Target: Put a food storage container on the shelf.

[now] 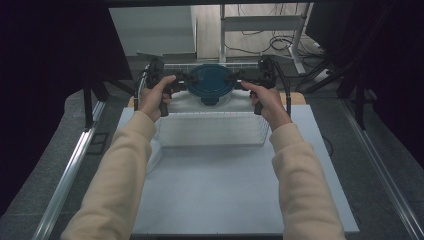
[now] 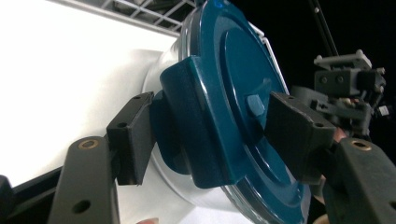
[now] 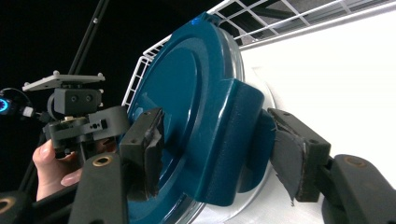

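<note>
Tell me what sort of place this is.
Probably a lab or workshop set up for recording, not a kitchen. A white table is hemmed in by dark curtains, with metal rails beside it and loose cables on the floor behind.

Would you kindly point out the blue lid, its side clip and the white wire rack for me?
blue lid (image 1: 210, 81), high view, on its flat top.
side clip (image 2: 187, 121), left gripper view, on the clip's outer face.
white wire rack (image 3: 299, 10), right gripper view, on its top grid.

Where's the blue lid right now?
In the high view the blue lid sits on a clear container at the table's far middle, between the left gripper and right gripper, above the wire rack.
</note>
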`<state>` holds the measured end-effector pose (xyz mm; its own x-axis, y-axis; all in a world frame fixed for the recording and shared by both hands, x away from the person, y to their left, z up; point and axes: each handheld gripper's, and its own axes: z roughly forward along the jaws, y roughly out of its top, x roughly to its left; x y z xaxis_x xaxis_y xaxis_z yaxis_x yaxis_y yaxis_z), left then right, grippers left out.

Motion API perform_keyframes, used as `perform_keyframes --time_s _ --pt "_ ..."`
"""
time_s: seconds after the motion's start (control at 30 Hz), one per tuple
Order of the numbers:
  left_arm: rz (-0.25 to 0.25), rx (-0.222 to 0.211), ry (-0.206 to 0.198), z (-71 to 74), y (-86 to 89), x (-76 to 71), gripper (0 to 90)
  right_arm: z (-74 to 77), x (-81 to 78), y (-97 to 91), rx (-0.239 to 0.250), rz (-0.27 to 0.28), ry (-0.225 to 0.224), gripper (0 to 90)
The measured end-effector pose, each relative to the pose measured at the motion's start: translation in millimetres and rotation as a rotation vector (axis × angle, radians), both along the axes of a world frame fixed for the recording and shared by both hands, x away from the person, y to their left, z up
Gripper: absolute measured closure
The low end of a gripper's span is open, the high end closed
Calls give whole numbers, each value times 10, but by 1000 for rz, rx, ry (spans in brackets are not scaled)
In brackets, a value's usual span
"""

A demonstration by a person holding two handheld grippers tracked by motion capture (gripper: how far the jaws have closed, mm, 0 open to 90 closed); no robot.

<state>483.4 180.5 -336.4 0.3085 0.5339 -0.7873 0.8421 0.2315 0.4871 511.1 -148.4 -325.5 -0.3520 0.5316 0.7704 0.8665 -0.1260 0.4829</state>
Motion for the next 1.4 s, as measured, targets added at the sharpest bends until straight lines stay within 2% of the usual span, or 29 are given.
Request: perform_keyframes --time_s 0.07,0.2,0.23,0.27,0.3,0.37,0.4,0.47,0.53,0.57,0.6,0.63,0.67,0.7,0.77,0.8,0.83,0.87,0.9,0.93,0.97,1.1,1.13,1.2,1.27,1.33,1.37,1.4 --pt "7 -11 -10 -13 -19 16 352 2 -20 -2 1 -16 -6 373" --pt "11 -8 -16 -13 -40 5 342 -4 -26 -8 -6 -22 -35 345" --pt "12 6 -19 -5 -54 -6 342 -4 -26 -8 -6 -22 -35 345" --pt "41 64 -44 37 -73 -42 290 3 -40 17 -34 -18 -77 273" --pt "41 64 -44 37 -73 -42 269 3 -40 17 -34 -18 -77 273" --pt "75 98 -71 73 -49 -82 248 30 -66 32 -39 -18 -99 218" --pt "90 110 -82 86 -27 -99 207 57 -100 34 -57 -17 -130 165" --pt "112 157 -116 109 21 -158 192 90 -135 28 -78 -18 -157 133" --pt "112 162 -135 113 40 -205 190 134 -183 9 -113 -35 -198 125" --pt "112 162 -135 113 40 -205 190 153 -203 2 -117 -31 -211 114" --pt "99 182 -157 120 36 -272 186 172 -231 -4 -129 -17 -225 105" --pt "99 182 -157 120 36 -272 186 172 -231 -4 -129 -17 -225 105" --pt "85 219 -177 129 17 -332 186 187 -257 -4 -143 -14 -237 105" --pt "54 263 -212 136 -10 -445 184 226 -359 11 -174 4 -266 102" --pt "46 273 -225 136 -10 -490 188 246 -418 20 -191 4 -281 101" --pt "39 293 -245 133 -7 -564 188 283 -553 35 -260 2 -334 101" --pt "37 308 -268 125 12 -670 189 286 -622 34 -307 8 -370 101" --pt "35 309 -278 121 28 -730 191 279 -670 30 -334 17 -388 101" --pt "35 309 -278 121 28 -730 191 279 -670 30 -334 17 -388 101" --pt "36 309 -298 118 51 -818 191 258 -726 17 -348 26 -402 101" --pt "38 320 -318 114 74 -903 196 208 -848 -32 -360 35 -434 103" --pt "13 323 -364 73 132 -1128 199 127 -1021 -132 -361 54 -466 118" --pt "13 323 -364 73 132 -1128 199 100 -1077 -168 -349 64 -472 127" --pt "-14 339 -373 -13 156 -1270 198 59 -1160 -210 -338 82 -482 137" --pt "-37 320 -371 -106 172 -1378 198 6 -1263 -255 -338 99 -504 150" --pt "-48 339 -375 -199 177 -1491 198 -66 -1386 -310 -343 112 -528 169" --pt "-48 339 -375 -199 177 -1491 198 -92 -1425 -329 -348 113 -536 176" --pt "-53 364 -384 -290 172 -1605 198 -143 -1485 -363 -361 112 -550 184"
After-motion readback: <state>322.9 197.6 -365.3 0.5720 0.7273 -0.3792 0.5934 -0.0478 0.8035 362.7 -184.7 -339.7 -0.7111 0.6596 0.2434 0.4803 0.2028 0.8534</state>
